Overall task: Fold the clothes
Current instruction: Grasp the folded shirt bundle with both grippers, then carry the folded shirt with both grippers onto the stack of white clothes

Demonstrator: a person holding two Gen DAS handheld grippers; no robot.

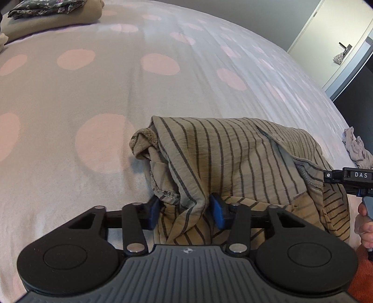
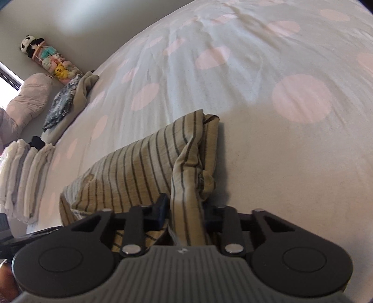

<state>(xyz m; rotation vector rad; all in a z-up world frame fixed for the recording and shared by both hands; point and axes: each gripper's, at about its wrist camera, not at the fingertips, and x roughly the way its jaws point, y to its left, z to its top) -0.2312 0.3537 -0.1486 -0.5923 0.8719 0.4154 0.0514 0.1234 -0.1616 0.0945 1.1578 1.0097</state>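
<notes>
Both grippers' fingers, left gripper (image 1: 185, 211) and right gripper (image 2: 186, 215), clamp the striped garment (image 1: 233, 158), seemingly part-folded on the bed (image 1: 93, 93); folded clothes (image 2: 25, 177) lie aside.

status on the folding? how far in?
Done: a folded pile sits at the far edge of the bed. In hand: both the left gripper and right gripper pinch the striped shirt, partly folded over. Left: finishing it, plus a crumpled garment.
</notes>
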